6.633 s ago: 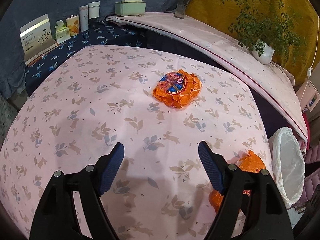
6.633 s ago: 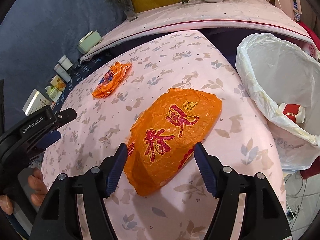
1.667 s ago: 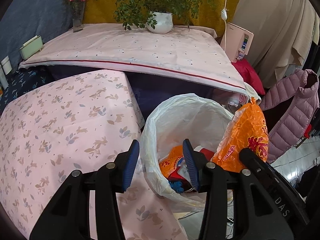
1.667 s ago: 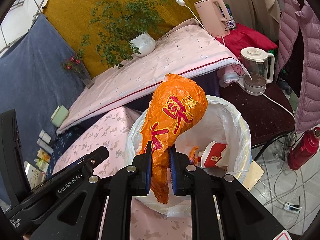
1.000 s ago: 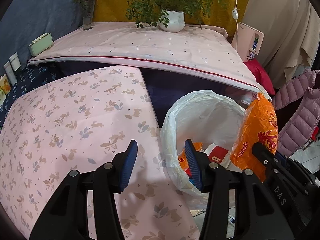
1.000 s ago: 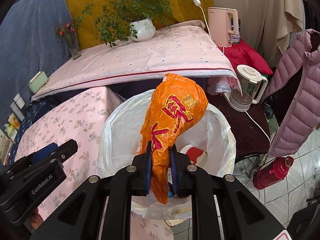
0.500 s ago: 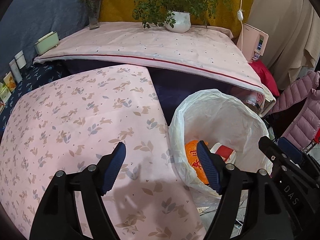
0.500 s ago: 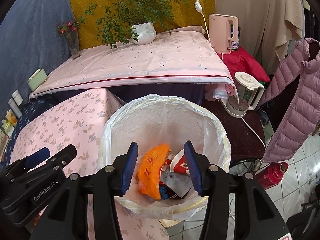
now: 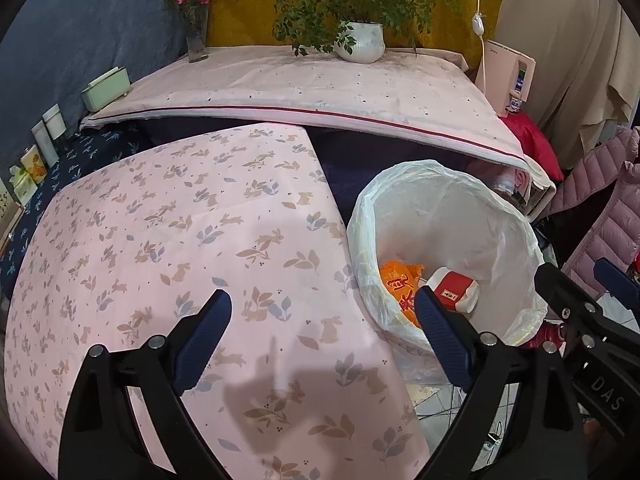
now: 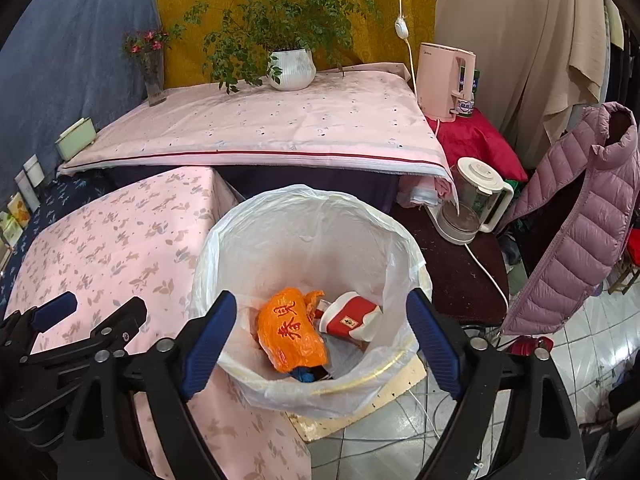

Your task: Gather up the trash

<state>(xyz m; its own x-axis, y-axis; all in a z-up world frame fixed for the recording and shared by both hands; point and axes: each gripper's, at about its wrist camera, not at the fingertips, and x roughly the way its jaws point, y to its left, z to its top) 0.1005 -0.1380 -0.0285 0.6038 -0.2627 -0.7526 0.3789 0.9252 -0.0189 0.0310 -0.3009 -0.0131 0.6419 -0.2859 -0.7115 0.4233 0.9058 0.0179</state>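
The orange plastic bag (image 10: 291, 329) with red characters lies crumpled inside the white-lined trash bin (image 10: 308, 216), beside a red and white carton (image 10: 349, 318). My right gripper (image 10: 320, 334) hovers over the bin, its jaws opening wide with nothing between them. In the left wrist view the same orange bag (image 9: 400, 286) and carton (image 9: 454, 290) show inside the bin (image 9: 444, 184). My left gripper (image 9: 322, 330) hangs above the pink floral tablecloth (image 9: 160, 240) near the bin's edge, jaws opening and empty. The right gripper's black frame (image 9: 588, 316) shows at the right edge.
A higher table with a pink cloth (image 10: 260, 124) carries a potted plant (image 10: 290, 62) and a flower vase (image 10: 152, 76). A pink kettle (image 10: 444, 80), a white blender jug (image 10: 472, 200) on a dark stand, a lilac puffer jacket (image 10: 576, 216) and floor cables surround the bin.
The right gripper let go of the orange bag, which dropped into the bin. Both grippers' jaws have spread wide. The left view has shifted leftward over the floral table.
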